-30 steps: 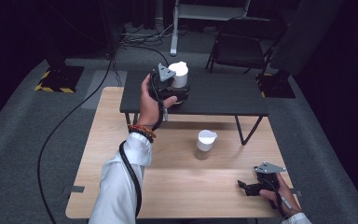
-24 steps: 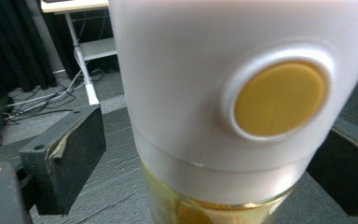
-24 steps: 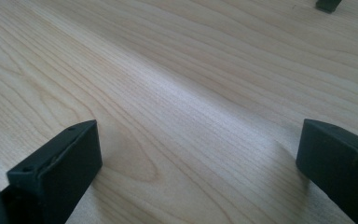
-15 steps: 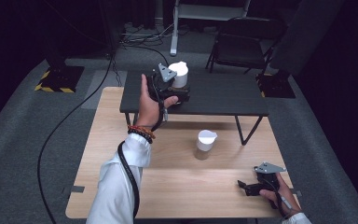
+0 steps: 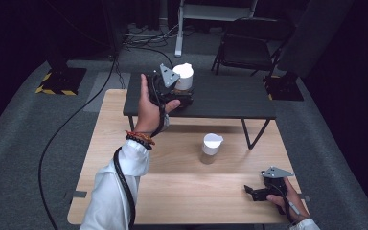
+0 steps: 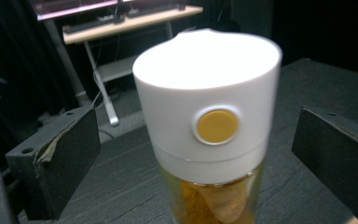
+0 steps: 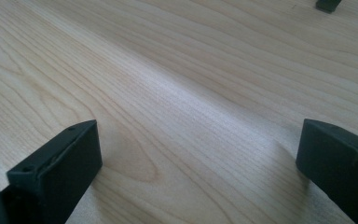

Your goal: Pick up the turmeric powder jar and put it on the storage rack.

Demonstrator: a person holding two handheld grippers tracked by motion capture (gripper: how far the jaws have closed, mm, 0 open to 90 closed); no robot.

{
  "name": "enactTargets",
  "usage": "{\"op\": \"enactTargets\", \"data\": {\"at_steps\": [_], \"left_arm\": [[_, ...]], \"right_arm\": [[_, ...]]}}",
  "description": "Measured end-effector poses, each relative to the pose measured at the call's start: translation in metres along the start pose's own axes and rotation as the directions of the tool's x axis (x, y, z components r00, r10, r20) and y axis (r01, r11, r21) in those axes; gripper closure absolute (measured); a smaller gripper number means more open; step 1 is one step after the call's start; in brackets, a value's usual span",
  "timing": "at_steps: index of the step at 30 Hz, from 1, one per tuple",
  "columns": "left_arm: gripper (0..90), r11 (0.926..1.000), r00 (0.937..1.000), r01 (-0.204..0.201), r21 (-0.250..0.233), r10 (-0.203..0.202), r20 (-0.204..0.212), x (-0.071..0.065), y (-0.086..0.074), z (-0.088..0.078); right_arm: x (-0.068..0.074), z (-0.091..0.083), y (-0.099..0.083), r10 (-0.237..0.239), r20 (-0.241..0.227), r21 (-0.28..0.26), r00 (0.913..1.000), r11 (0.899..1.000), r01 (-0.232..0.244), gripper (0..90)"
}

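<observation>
No brand, label or writing can be read on anything here. There are two white-capped jars. The far jar (image 6: 212, 140) stands upright on the black table (image 5: 230, 98), directly between the jaws of the left gripper (image 5: 184, 88); its wide white lid carries a round yellow button on the side facing the gripper's camera, and through the clear glass below the lid something amber-yellow shows, though what it is cannot be told. Those jaws have just been opening and now stand wide, with clear space between each pad and the lid, so nothing is gripped. The left hand (image 5: 149, 108) holds that gripper level at the near edge of the black table, its cable trailing back along the white sleeve (image 5: 112, 191).

The second jar (image 5: 211, 148) stands upright on the wooden table (image 5: 124, 143), well apart from both grippers, beyond the right one and toward the black table; its contents cannot be made out.

The right gripper (image 5: 251, 192) rests low over the near right corner of the wooden table in the right hand (image 5: 285, 199). Its jaws are spread wide with bare wood grain between them, holding nothing

There are two tables, one black and one wooden, and one folding chair (image 5: 247, 43) beyond the black table
</observation>
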State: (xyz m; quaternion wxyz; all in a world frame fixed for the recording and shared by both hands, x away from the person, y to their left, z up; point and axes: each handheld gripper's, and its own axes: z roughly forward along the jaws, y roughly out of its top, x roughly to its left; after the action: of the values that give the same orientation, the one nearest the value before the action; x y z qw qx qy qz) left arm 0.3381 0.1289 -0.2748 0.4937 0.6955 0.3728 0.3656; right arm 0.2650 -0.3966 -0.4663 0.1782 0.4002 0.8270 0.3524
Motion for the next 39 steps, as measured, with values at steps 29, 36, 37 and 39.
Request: {"op": "enactTargets", "data": {"at_steps": [29,36,37,39], "left_arm": [[0.5,0.9711,0.9704,-0.239,-0.008,0.239,0.035,-0.039,-0.058,-0.051],[0.5,0.9660,0.9645,-0.258,0.008,0.257,0.060,-0.044,-0.078,-0.055],[0.5,0.9657,0.9641,-0.259,0.015,0.258,0.063,-0.045,-0.081,-0.055],[0.5,0.9629,0.9617,-0.268,0.033,0.265,0.069,-0.047,-0.089,-0.054]], "right_arm": [[0.001,0.000,0.000,0.003,0.004,0.000,1.0000,1.000,-0.003,0.0],[0.001,0.000,0.000,0.003,0.004,0.000,1.0000,1.000,-0.003,0.0],[0.001,0.000,0.000,0.003,0.004,0.000,1.0000,1.000,-0.003,0.0],[0.001,0.000,0.000,0.003,0.004,0.000,1.0000,1.000,-0.003,0.0]]}}
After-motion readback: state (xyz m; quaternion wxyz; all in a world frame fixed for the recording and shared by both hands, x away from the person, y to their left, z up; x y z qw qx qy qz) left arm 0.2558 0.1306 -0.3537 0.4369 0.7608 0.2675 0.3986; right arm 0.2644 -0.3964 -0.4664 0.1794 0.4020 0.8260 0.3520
